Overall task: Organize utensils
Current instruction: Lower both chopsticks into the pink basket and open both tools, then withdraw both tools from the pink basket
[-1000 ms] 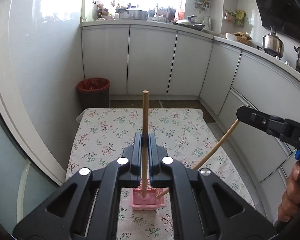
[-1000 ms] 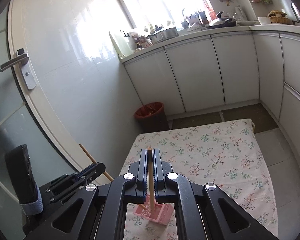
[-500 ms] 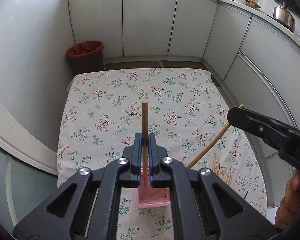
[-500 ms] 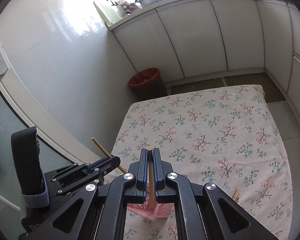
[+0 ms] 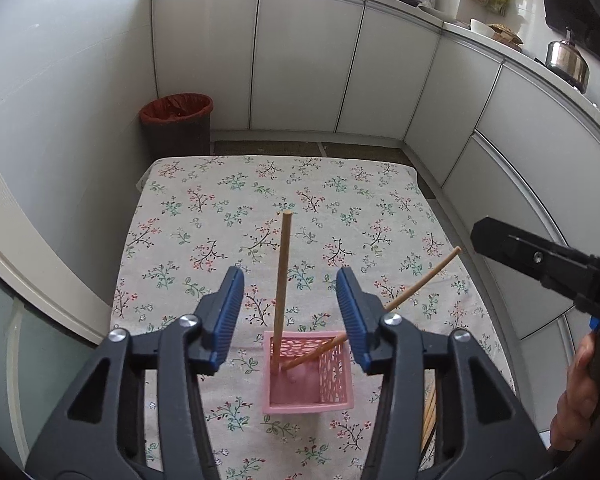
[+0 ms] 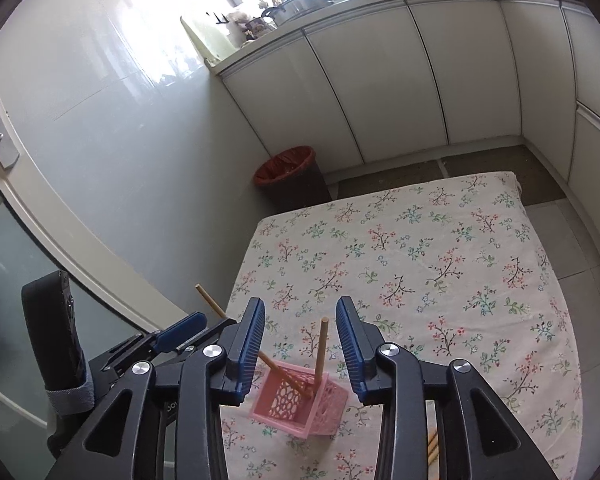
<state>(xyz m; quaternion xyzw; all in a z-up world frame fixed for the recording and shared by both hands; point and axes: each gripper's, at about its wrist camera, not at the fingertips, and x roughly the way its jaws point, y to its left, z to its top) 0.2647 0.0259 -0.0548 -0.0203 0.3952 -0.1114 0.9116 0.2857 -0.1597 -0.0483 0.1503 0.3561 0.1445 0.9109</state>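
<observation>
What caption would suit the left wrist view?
Open left gripper above a pink basket holding two chopsticks, on a floral tablecloth.

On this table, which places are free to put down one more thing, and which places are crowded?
The flowered tablecloth is bare from the pink basket to its far edge, left and right sides too. It is crowded near the basket: two chopsticks lean out of it, loose chopsticks lie at its right, and both open claws hang above.

Two chopsticks (image 5: 281, 292) in basket (image 5: 332, 376) on table (image 5: 220, 216); more chopsticks (image 5: 429, 420) right of basket.
</observation>
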